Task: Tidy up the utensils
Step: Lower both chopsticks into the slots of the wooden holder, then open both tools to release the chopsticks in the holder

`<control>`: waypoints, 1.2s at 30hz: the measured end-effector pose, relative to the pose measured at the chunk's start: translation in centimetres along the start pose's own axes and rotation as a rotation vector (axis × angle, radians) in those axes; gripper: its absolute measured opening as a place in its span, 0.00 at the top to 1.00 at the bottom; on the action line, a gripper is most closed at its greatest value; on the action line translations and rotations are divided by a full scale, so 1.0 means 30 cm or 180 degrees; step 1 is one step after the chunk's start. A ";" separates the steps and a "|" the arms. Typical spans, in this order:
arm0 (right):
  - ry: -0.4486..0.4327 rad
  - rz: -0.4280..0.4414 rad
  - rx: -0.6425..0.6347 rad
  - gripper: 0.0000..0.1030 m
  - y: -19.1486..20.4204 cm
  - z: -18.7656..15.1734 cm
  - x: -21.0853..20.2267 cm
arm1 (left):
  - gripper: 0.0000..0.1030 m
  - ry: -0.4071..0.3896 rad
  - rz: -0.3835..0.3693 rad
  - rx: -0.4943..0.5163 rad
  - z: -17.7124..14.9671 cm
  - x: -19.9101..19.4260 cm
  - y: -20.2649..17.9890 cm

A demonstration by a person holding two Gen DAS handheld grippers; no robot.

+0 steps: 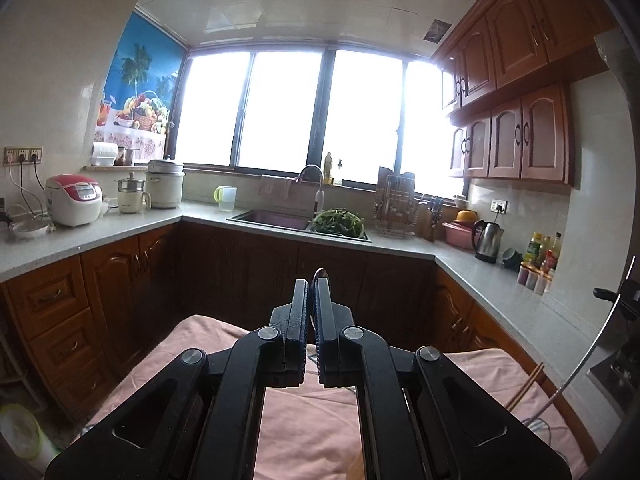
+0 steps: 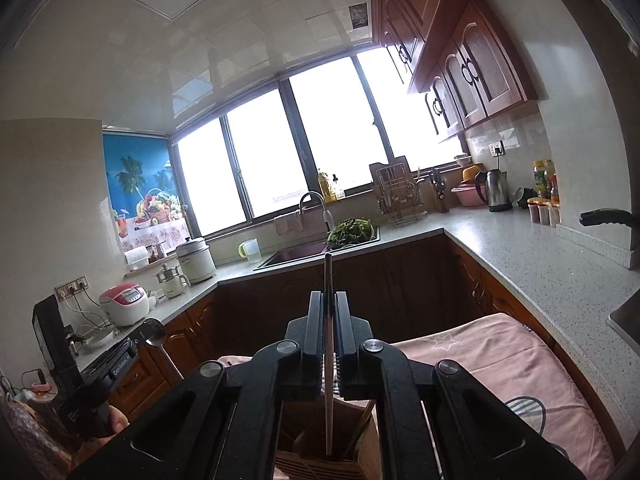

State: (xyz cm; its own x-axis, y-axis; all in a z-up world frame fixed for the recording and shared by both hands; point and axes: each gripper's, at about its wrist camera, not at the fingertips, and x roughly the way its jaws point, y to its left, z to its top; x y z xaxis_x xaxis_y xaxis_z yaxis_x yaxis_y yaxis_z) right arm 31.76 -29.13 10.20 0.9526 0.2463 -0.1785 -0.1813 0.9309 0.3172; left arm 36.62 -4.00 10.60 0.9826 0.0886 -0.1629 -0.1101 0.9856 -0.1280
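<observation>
Right tongs (image 2: 329, 312) grip a chopstick (image 2: 328, 280) above the wooden holder (image 2: 320, 460); left tongs (image 1: 311, 292) pinch a spoon (image 1: 320, 274); next, lower each in

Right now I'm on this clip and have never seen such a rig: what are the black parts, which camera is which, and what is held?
The black parts are handheld two-finger grippers, each with a camera looking along its fingers. The left wrist view shows the left gripper shut on a spoon, whose bowl also shows in the right view. The right wrist view shows the right gripper shut on a thin utensil reaching down into a wooden holder. Below lies a pink cloth; a kitchen counter wraps around.
</observation>
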 end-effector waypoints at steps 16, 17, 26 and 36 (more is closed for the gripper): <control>0.0420 -0.0063 0.0153 0.96 -0.099 -0.194 0.164 | 0.97 -0.0009 -0.0002 0.0553 -0.202 0.077 -0.180; 0.0453 -0.0059 0.0149 0.96 -0.098 -0.207 0.172 | 0.96 0.0010 -0.0051 0.0587 -0.205 0.071 -0.186; 0.0598 -0.0074 0.0179 0.96 -0.100 -0.267 0.200 | 0.96 0.0271 -0.0351 0.0736 -0.256 0.081 -0.202; 0.0662 -0.0093 0.0231 0.95 -0.115 -0.256 0.210 | 0.94 0.0510 -0.0517 0.0685 -0.272 0.108 -0.218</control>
State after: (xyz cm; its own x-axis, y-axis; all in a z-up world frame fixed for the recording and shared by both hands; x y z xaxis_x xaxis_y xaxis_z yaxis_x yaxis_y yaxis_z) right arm 36.50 -28.72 0.81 0.8849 0.2768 -0.3745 -0.1290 0.9184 0.3740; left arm 39.30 -11.32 2.92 0.9469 -0.0794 -0.3115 0.0972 0.9944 0.0422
